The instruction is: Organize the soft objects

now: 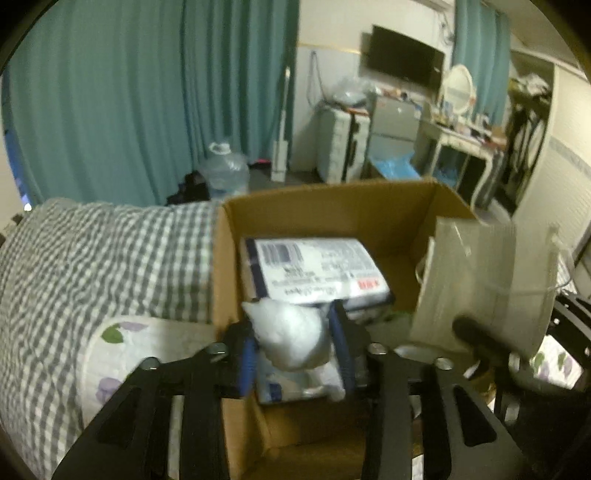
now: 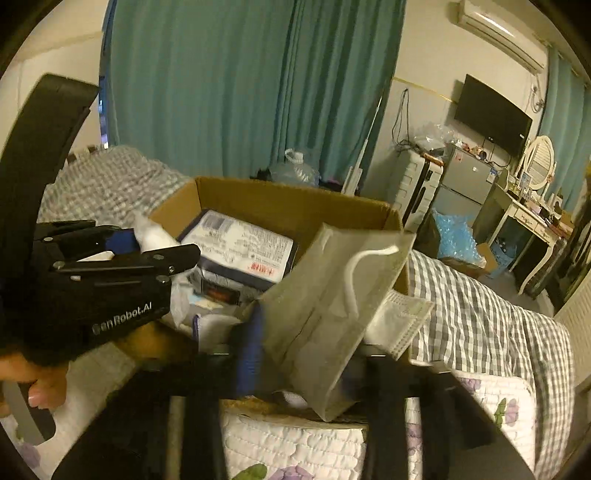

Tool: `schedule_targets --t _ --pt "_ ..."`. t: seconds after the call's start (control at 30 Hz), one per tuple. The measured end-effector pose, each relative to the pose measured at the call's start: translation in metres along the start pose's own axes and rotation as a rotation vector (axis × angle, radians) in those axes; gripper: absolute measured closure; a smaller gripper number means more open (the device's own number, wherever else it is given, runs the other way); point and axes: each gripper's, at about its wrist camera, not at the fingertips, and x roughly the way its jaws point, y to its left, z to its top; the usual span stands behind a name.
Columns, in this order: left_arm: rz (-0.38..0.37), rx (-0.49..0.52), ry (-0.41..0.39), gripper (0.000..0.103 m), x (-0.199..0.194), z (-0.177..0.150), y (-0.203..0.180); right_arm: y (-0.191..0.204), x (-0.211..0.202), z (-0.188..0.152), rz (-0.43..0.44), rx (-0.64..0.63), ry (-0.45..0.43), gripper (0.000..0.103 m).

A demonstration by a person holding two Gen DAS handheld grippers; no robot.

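Matt cardboard box [image 1: 332, 210]; glossy plastic packet [image 1: 314, 269]; checked cloth bedspread [image 1: 92, 258].

Setting: a lived-in bedroom in a home. Bed with grey-and-white checked cover [image 2: 480, 317], long teal curtains [image 1: 147, 99], black wall-mounted flat television [image 2: 493, 114], white dressing table with oval mirror [image 2: 532, 210], small grey fridge [image 2: 467, 184], white wall air conditioner [image 2: 498, 33].

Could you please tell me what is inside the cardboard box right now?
Inside the cardboard box lies a labelled white packet on other packets; the grey face mask hides the rest.
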Motion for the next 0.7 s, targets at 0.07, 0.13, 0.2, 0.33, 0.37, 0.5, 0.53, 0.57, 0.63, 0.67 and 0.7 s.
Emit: schedule_targets --t 0.07,0.13,0.2,0.33,0.37,0.5,0.53,0.57,0.63,0.67,0.7 --pt "-0.009 -0.019 -0.006 0.037 -0.006 0.005 0.001 -0.003 -0.011 0.0 -0.004 0.015 -0.037 0.051" --pt "-0.017 -0.03 -0.019 0.031 -0.012 0.009 0.002 -0.005 -0.021 0.0 -0.004 0.026 -0.055 0.047" --pt "-0.018 -0.032 -0.054 0.03 -0.024 0.013 0.002 -0.005 -0.035 0.004 -0.009 0.035 -0.086 0.04" --pt "0.006 -0.049 -0.111 0.03 -0.045 0.02 0.008 -0.01 -0.062 0.011 -0.003 0.059 -0.143 0.026" --pt "0.004 -0.053 -0.117 0.03 -0.051 0.022 0.008 -0.011 -0.068 0.013 -0.002 0.064 -0.155 0.02" --pt "0.033 -0.059 -0.169 0.03 -0.08 0.026 0.011 -0.01 -0.092 0.019 0.002 0.071 -0.182 0.008" --pt "0.048 -0.053 -0.182 0.029 -0.085 0.027 0.01 -0.01 -0.095 0.021 0.0 0.071 -0.186 0.008" --pt "0.062 -0.042 -0.196 0.026 -0.091 0.027 0.01 -0.009 -0.101 0.022 -0.005 0.067 -0.193 0.006" --pt "0.087 -0.027 -0.223 0.015 -0.104 0.027 0.011 -0.007 -0.113 0.022 -0.017 0.058 -0.208 0.001" --pt "0.093 -0.024 -0.235 0.011 -0.109 0.026 0.012 -0.005 -0.12 0.022 -0.018 0.052 -0.222 0.0" --pt "0.097 -0.025 -0.247 0.01 -0.115 0.025 0.013 -0.004 -0.129 0.022 -0.015 0.048 -0.233 0.0"
